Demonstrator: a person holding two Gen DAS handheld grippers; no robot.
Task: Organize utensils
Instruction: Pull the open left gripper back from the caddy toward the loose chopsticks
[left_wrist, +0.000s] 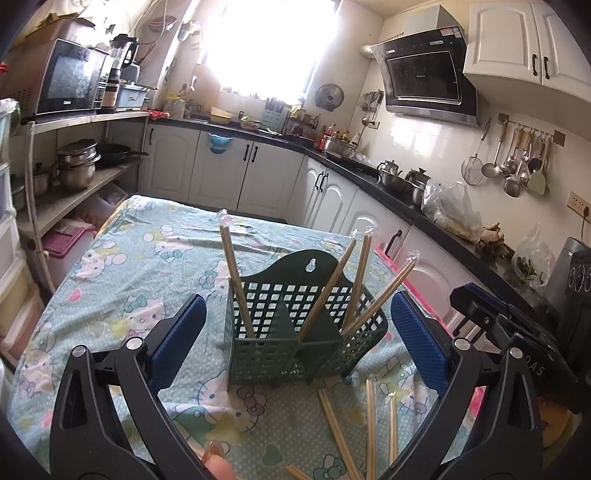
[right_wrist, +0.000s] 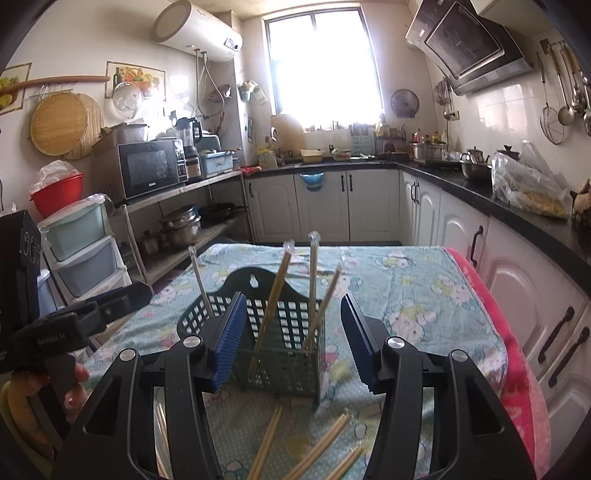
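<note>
Left gripper (left_wrist: 298, 334) jaws fully apart, empty; green chopstick basket (left_wrist: 295, 332) dead centre, loose wrapped chopsticks (left_wrist: 369, 424) on the tablecloth (left_wrist: 129, 277) at 5 o'clock.

Right gripper (right_wrist: 293, 341) jaws half apart, empty; basket (right_wrist: 280, 354) between them, loose chopsticks (right_wrist: 321, 446) at 6 o'clock.

Risk: reaching down likely clips the leaning sticks, tipping the light basket.

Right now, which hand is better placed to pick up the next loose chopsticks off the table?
Probably the right. Several loose chopsticks lie just below the right tool; fewer lie below the left tool. Both are empty.
</note>
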